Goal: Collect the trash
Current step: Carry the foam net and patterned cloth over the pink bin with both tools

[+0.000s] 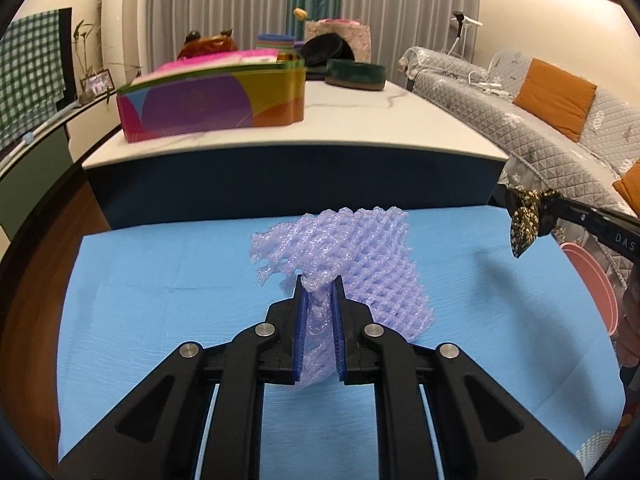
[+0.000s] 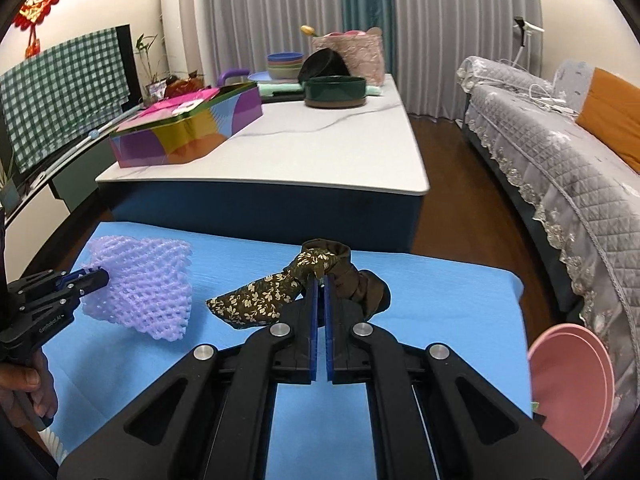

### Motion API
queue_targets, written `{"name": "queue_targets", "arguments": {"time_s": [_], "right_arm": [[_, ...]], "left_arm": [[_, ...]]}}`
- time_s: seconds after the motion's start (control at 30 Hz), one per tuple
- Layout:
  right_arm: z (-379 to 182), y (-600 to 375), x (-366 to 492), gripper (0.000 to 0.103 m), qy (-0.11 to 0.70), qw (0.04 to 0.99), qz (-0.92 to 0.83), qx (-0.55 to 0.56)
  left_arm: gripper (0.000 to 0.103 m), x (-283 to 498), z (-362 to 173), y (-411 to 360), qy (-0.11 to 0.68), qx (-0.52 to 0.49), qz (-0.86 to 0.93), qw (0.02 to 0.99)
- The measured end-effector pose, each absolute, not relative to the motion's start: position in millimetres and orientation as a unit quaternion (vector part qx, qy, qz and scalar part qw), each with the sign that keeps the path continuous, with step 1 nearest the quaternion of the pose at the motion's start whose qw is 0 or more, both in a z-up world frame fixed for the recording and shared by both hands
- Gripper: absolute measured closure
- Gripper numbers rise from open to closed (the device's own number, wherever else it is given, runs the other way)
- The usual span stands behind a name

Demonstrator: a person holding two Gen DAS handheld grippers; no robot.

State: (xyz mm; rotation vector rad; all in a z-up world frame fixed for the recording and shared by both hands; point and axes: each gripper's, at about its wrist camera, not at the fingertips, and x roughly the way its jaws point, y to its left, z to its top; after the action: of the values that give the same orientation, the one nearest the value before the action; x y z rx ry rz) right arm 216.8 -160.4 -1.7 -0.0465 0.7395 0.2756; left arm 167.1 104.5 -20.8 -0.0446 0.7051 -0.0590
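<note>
1. The left gripper (image 1: 319,280) is clamping its blue pads (image 1: 301,336) on a bunched corner of the purple foam net (image 1: 352,264) — the pinched part is running down between the jaws, while the rest of the mesh is fanning out ahead of the fingertips and to their right, above the blue mat (image 1: 140,320).
2. The right gripper (image 2: 319,280) is pressing its jaws nearly together on the brown floral cloth (image 2: 280,292); the knotted part is sitting right at the fingertips, one flowered end is trailing down to the left and a plain dark fold is bulging to the right.
3. In the right wrist view the left gripper (image 2: 90,278) is showing at the left edge with the foam net (image 2: 148,288) spreading from its tips, well apart from the cloth.
4. In the left wrist view the right gripper (image 1: 536,216) is reaching in from the right edge, the floral cloth (image 1: 524,224) dangling from its tip.
5. A pink basin (image 2: 572,392) is standing on edge just off the mat's right side.
6. Farther back, a white table (image 2: 320,152) is carrying a colourful box (image 2: 188,132) and a dark green bowl (image 2: 335,90) — beyond them, grey curtains (image 2: 460,20).
</note>
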Motion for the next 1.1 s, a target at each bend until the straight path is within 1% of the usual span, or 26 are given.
{"name": "queue_targets", "arguments": {"time_s": [0.3,0.53,1.1], "right_arm": [[30,-188,188,0.1,0.343,0.932,0.117,-0.006],[51,-221,167,0.1,0.33,0.94,0.089,0.0],[60,-296,142,0.1,0.326,0.945,0.033,0.017]], "left_arm": [[0.091,155,7,87,0.314,-0.03,-0.043,0.948],[0.091,148,18,65,0.306,-0.025,-0.054,0.95],[0.091,146,38,6,0.291,-0.02,-0.094,0.952]]}}
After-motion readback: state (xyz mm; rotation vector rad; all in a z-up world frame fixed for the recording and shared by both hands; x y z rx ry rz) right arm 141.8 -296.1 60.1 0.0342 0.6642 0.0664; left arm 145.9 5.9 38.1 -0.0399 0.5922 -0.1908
